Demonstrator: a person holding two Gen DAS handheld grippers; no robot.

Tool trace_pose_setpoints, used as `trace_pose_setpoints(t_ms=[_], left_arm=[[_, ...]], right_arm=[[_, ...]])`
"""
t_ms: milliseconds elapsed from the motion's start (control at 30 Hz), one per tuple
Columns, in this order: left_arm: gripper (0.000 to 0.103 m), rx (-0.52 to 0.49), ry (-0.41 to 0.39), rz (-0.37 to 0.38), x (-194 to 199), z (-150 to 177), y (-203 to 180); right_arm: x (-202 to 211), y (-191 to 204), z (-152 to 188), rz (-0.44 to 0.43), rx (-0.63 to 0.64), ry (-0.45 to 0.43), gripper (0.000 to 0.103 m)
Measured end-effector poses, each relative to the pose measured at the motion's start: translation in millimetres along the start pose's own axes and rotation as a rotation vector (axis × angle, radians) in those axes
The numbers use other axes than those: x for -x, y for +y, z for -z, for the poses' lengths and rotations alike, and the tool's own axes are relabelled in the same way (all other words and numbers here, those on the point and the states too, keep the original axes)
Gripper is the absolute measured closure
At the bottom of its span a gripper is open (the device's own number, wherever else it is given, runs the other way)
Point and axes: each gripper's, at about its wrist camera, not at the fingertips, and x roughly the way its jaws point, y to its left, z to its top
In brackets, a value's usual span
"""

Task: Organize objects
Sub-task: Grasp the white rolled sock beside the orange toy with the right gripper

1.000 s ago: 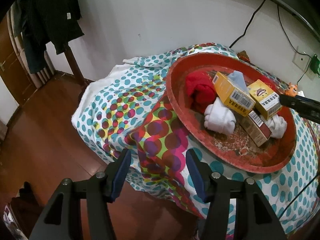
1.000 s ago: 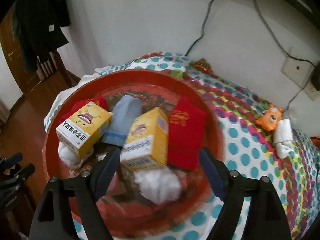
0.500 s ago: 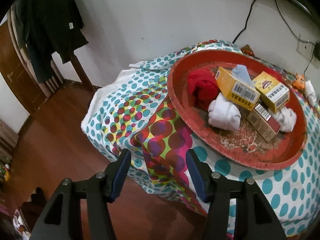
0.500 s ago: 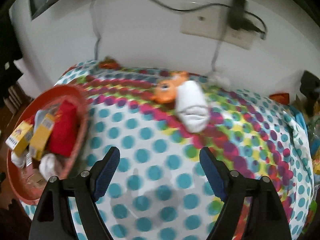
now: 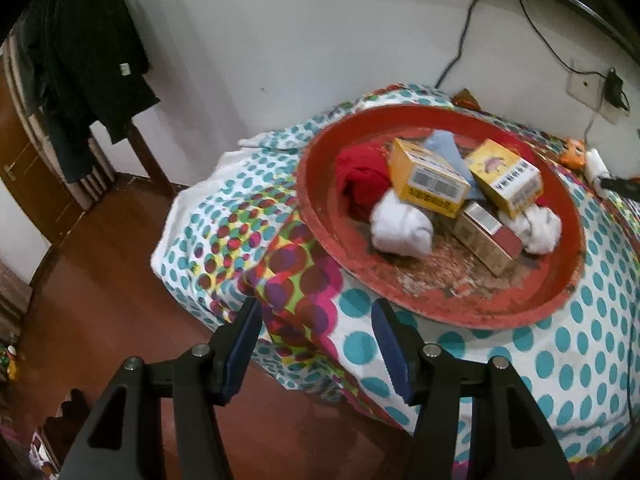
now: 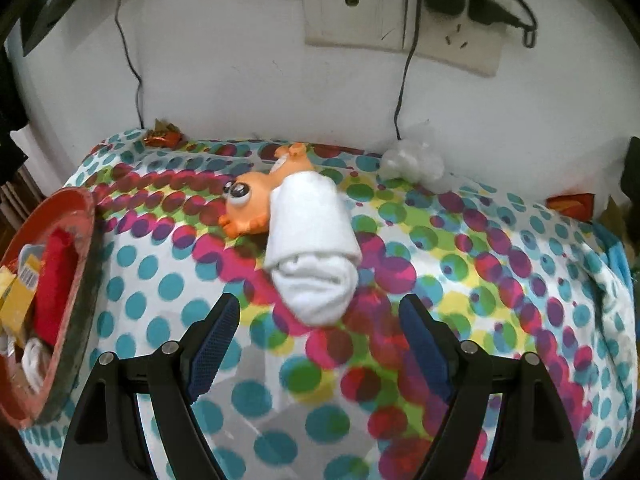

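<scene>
A rolled white sock (image 6: 314, 248) lies on the dotted tablecloth (image 6: 500, 280), leaning against an orange toy fish (image 6: 256, 200). My right gripper (image 6: 320, 312) is open just in front of the sock's near end, with nothing between its fingers. A red round tray (image 5: 472, 304) holds yellow boxes (image 5: 430, 182), a brown box (image 5: 486, 240), a red sock (image 5: 360, 178), a blue sock (image 5: 444, 152) and white sock rolls (image 5: 402, 228). My left gripper (image 5: 316, 320) hangs open and empty over the table's draped corner, short of the tray. The tray's edge (image 6: 76, 280) shows at the left of the right wrist view.
Behind the table stands a white wall with a socket plate (image 6: 400, 12) and hanging cables (image 6: 404, 80). A crumpled clear bag (image 6: 412, 164) and an orange wrapper (image 6: 162, 136) lie by the wall. Dark clothes (image 5: 80, 64) hang at the left over a wooden floor (image 5: 100, 300).
My right gripper has swung from over the tray to the right and closed in on the white sock by the toy fish. The left gripper drifted slightly, staying open.
</scene>
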Motion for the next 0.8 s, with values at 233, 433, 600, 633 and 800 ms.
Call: trace_pose_setpoints(t_ms=[233,433,600,633,800], left_arm=[[0.045,0.001,0.028,0.074,4.2,-5.6,-16.4],[0.045,-0.059,-0.044,0.104,22.1,-27.9,-42.6],[0.045,-0.153,-0.041,0.151,20.0,-50.9,-85.0],[0.045,-0.162,-0.042,0.159,20.1,-53.6,-91.7],[0.045,-0.21,-0.048,0.252,18.5,-70.2,-137.3]], right_arm=[[-24.4,0.9,-16.6,0.001,-0.001,0.01,0.023],[-38.4,0.8,-25.1,-0.013,0.005,0.014,0.036],[-36.2,-4.8,-21.4,-0.03,-0.009,0.012,0.059],[-35.1,-7.1,-20.2,-0.038,-0.012,0.011,0.06],[-22.4,-24.6,-6.8,-0.029,-0.011,-0.006,0.064]])
